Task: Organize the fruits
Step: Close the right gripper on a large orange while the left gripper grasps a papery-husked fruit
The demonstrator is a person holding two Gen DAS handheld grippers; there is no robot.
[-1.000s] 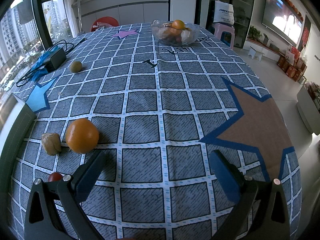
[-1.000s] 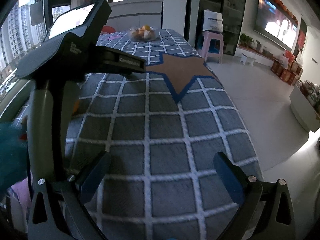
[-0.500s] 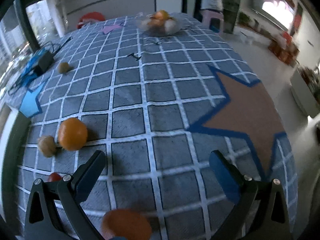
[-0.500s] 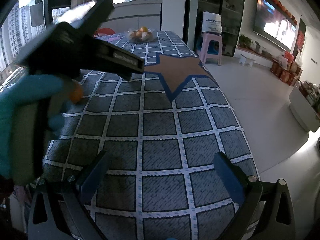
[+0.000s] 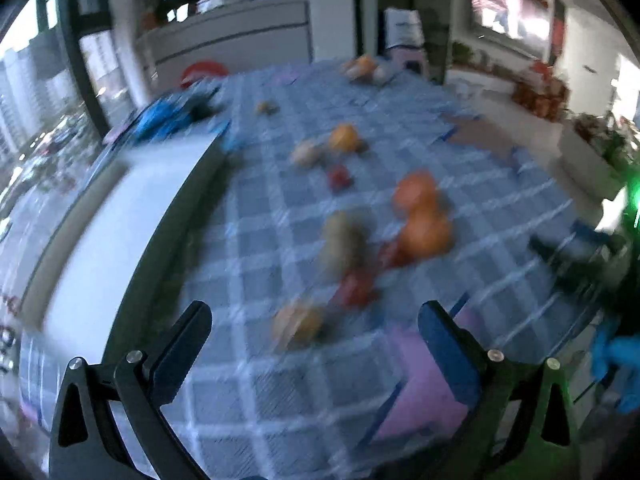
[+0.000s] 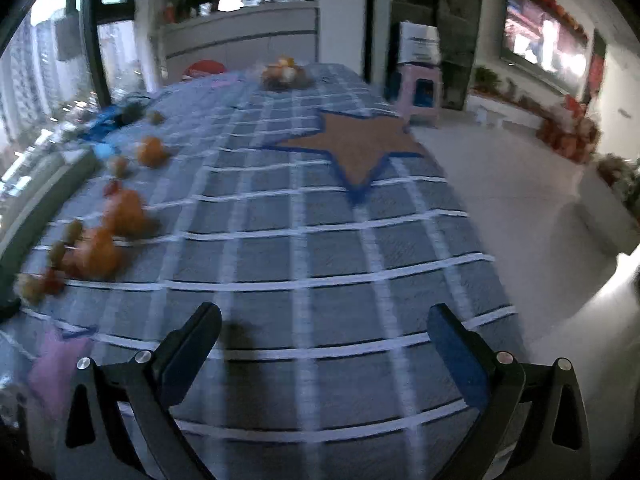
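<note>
**Both grippers swing to face the scattered fruit**

The left gripper (image 5: 314, 336) holds its fingers wide apart with nothing between them. Its view is heavily blurred and has turned sharply: half a second ago only one orange and a couple of small fruits sat off its left finger, and now a whole cluster lies straight ahead of the fingers on the checked counter (image 5: 500, 216). Just beyond the gap is a small yellowish fruit (image 5: 298, 324), then a red one (image 5: 354, 288), a brownish one (image 5: 340, 240) and two oranges (image 5: 426, 232) touching each other. The fruit bowl (image 5: 366, 70) sits far ahead at the counter's far end.

The right gripper (image 6: 324, 340) is also spread open and empty. The other gripper no longer blocks its view; the same oranges (image 6: 96, 252) lie well off its left finger, the bowl (image 6: 284, 76) far ahead.

Judging by this, a first pick from the near cluster is being lined up; no fruit is held yet
</note>
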